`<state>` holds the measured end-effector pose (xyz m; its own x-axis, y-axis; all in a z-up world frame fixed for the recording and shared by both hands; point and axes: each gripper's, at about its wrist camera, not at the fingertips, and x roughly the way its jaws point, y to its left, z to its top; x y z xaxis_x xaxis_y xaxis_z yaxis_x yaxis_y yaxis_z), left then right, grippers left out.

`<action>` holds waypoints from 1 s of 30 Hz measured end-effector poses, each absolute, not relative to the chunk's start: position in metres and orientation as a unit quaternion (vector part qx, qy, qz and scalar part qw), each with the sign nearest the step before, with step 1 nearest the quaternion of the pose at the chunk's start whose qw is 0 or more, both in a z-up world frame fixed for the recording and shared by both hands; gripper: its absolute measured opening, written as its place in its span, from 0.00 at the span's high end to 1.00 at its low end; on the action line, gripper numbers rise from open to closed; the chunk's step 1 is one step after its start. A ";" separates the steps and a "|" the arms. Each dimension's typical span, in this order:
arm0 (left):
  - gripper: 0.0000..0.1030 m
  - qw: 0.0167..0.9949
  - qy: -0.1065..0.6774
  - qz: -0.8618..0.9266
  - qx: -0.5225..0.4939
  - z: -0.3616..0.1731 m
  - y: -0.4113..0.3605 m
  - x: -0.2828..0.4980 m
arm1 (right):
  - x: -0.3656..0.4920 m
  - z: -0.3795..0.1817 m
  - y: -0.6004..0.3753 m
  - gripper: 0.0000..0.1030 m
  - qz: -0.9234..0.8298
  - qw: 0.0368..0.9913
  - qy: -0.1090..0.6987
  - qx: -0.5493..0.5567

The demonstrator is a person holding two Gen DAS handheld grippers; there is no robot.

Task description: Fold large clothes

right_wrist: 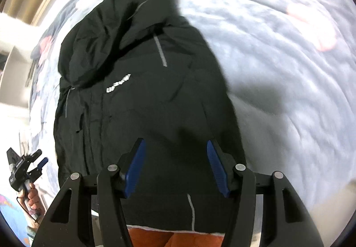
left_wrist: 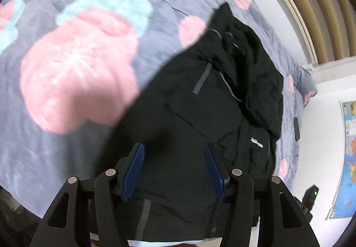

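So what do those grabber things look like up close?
Each gripper is black plastic with two fingers, and each finger wears a flat dark blue pad. Small round silver pins sit at the joints. That goes for the left gripper and the right gripper. In the right wrist view, a hand holds the left one by its handle.

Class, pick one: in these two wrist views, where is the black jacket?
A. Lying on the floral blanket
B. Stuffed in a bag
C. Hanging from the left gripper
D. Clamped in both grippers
A: the jacket lies spread on the blanket, and both grippers' jaws stand open above it with nothing between them.
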<state>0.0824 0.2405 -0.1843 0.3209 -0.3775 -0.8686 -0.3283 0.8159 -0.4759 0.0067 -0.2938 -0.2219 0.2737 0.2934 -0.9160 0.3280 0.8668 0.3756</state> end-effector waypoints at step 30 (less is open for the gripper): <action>0.68 0.659 0.653 -0.145 -0.344 -0.261 0.271 0.026 | -0.054 -0.283 -0.305 0.49 0.025 0.722 0.652 0.229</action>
